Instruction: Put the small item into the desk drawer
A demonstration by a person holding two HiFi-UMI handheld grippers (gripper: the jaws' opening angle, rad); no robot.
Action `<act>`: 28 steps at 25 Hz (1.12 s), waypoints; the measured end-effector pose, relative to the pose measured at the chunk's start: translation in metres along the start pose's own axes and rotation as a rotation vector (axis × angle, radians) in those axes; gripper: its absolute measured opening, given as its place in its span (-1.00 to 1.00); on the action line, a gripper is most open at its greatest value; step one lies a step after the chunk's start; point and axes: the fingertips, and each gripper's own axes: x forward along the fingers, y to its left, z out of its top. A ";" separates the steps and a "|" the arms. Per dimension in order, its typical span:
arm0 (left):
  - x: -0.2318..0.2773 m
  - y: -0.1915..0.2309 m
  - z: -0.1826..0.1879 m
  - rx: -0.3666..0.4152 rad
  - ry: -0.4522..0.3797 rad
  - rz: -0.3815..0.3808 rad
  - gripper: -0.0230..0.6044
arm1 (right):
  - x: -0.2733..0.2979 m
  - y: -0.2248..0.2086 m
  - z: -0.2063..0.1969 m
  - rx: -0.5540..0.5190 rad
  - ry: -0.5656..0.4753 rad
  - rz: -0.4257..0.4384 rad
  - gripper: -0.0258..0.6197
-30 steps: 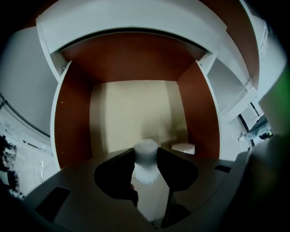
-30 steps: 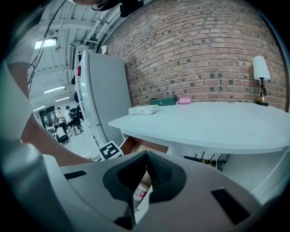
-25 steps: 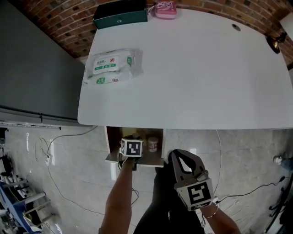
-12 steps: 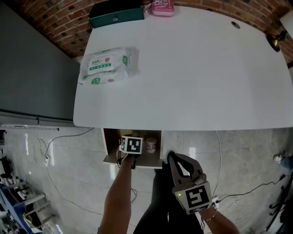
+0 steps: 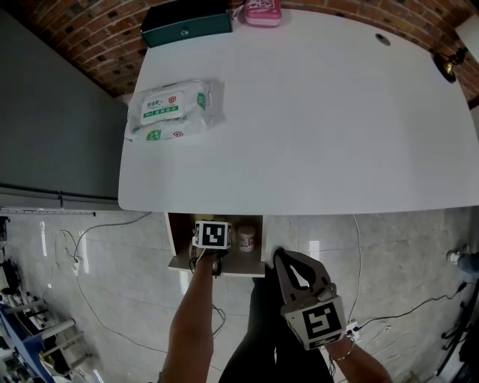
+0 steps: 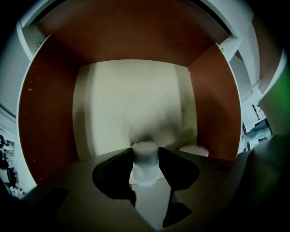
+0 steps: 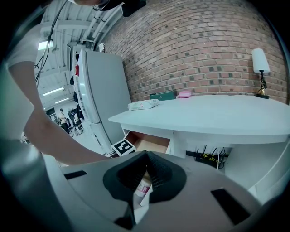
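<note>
The desk drawer stands pulled out under the white desk. My left gripper reaches into it. In the left gripper view a small white bottle stands upright on the drawer floor between the left gripper's jaws, which are opening, with the pads close beside its cap. A second small bottle stands just to the right, and only its cap shows in the left gripper view. My right gripper hangs in front of the drawer, shut and holding nothing.
A pack of wet wipes lies on the desk's left part. A dark green box and a pink item sit at the back edge by the brick wall. A grey cabinet stands left of the desk. Cables lie on the floor.
My left gripper has gone slightly deeper into the drawer. The right gripper has stayed in place in front of the drawer.
</note>
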 end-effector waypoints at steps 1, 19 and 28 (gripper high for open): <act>-0.001 -0.002 0.000 -0.013 0.003 -0.019 -0.29 | 0.000 0.000 0.000 0.007 0.004 -0.002 -0.90; -0.117 -0.015 0.022 -0.038 -0.259 -0.028 -0.23 | -0.021 0.009 0.044 0.015 -0.037 -0.001 -0.90; -0.209 -0.020 0.024 -0.004 -0.383 0.006 -0.36 | -0.047 0.020 0.074 -0.013 -0.080 -0.007 -0.90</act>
